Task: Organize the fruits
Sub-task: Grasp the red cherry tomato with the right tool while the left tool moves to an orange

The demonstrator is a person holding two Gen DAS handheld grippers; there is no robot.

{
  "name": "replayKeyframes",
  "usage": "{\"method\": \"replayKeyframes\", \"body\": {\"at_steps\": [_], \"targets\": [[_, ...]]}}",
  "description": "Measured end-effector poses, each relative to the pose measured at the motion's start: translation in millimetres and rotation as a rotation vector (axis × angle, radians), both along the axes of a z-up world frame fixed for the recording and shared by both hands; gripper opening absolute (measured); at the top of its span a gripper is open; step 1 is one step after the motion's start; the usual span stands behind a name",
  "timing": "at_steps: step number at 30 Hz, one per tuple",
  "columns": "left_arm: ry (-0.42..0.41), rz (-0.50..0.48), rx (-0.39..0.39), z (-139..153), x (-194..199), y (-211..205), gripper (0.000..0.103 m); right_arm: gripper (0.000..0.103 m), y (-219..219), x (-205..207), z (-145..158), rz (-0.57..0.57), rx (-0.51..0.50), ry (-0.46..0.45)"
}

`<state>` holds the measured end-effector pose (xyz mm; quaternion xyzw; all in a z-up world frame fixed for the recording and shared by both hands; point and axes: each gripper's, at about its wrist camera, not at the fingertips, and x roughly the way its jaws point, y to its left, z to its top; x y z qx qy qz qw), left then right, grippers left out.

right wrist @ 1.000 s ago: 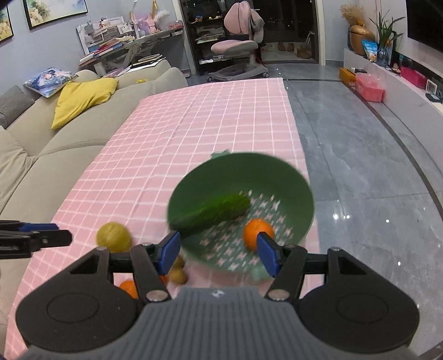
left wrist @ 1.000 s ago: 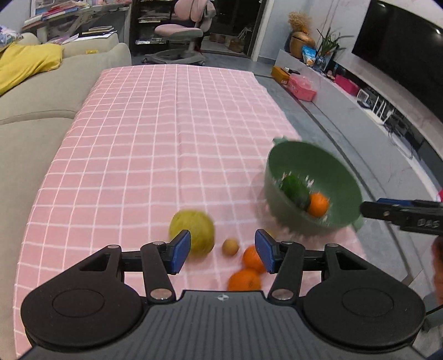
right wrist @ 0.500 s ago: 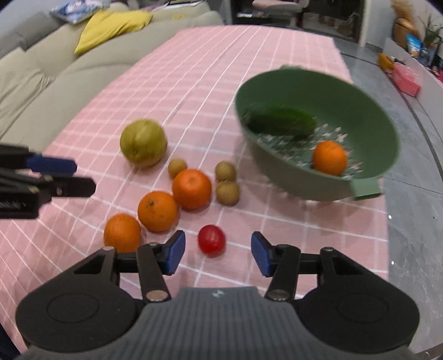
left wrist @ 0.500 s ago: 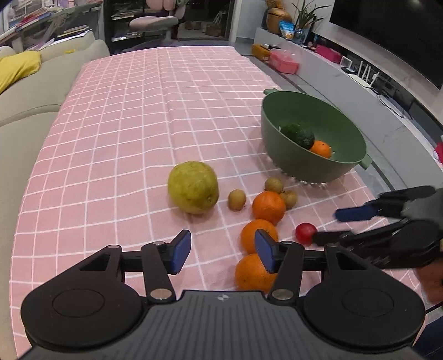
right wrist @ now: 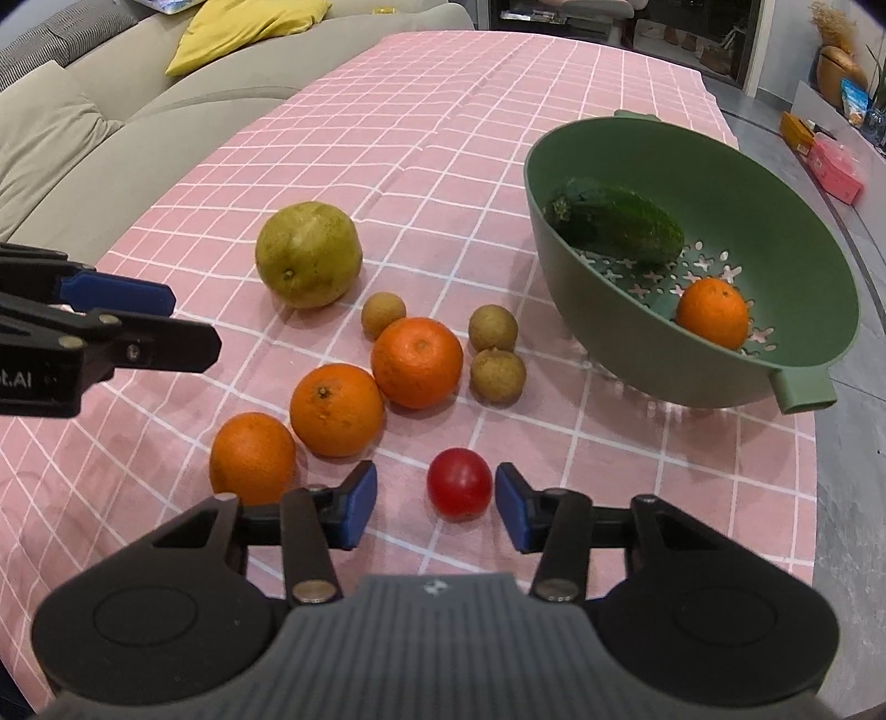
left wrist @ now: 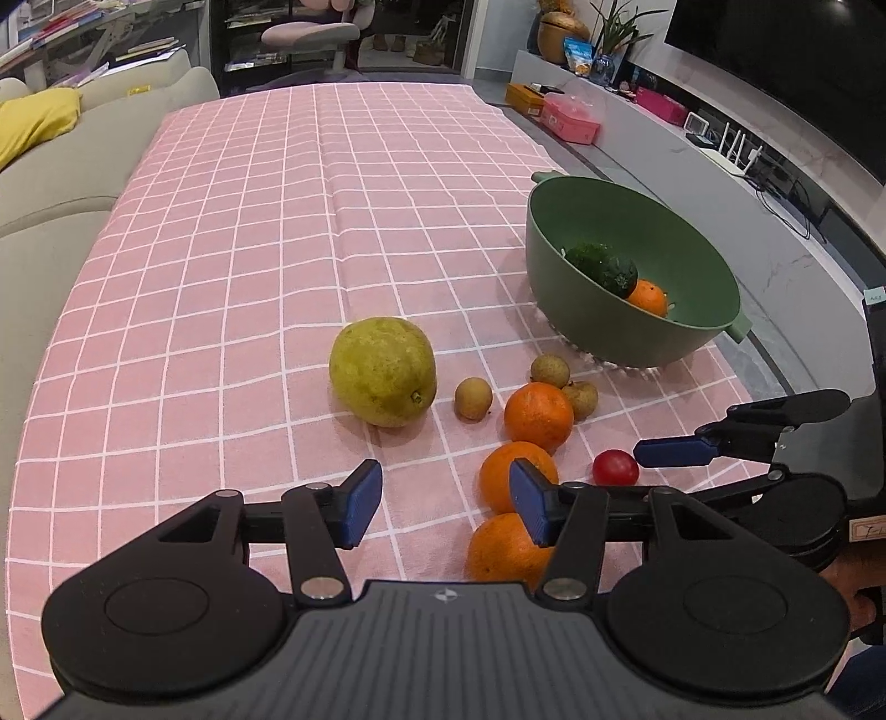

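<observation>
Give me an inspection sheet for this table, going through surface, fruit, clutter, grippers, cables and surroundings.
Surface: pink checked tablecloth, flat, some creases.
Job's things: green colander holds a cucumber and one orange. Loose on the cloth: three oranges, a large yellow-green fruit, three small brown fruits, a red tomato.
Clutter: nothing seen.
Grippers: right gripper has just been closing, tomato between the jaws, pads not touching. Left gripper open above the cloth.
Cables: wires on the shelf beyond.
Surroundings: sofa, yellow cushion.

Small red fruit (right wrist: pixel 459 483) lies near three oranges (right wrist: pixel 336 410) on the cloth.
</observation>
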<state>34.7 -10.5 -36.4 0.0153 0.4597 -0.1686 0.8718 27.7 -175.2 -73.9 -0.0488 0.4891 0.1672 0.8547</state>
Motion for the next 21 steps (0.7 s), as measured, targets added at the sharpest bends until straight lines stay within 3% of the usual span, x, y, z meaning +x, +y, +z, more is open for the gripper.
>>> {"method": "replayKeyframes", "body": {"at_steps": [5, 7, 12, 21], "targets": [[0.004, -0.008, 0.009, -2, 0, -2, 0.063, 0.041, -4, 3, -4, -0.007, -0.008, -0.001], [0.007, -0.007, 0.012, -3, 1, -2, 0.063, 0.033, -5, 5, -6, -0.007, -0.008, 0.003], [0.013, -0.011, 0.011, -5, 2, -3, 0.063, 0.025, -6, 6, -12, -0.002, -0.013, 0.014], [0.040, -0.024, 0.007, -11, 3, -5, 0.063, 0.023, -8, 6, -13, 0.003, 0.001, 0.013]]}}
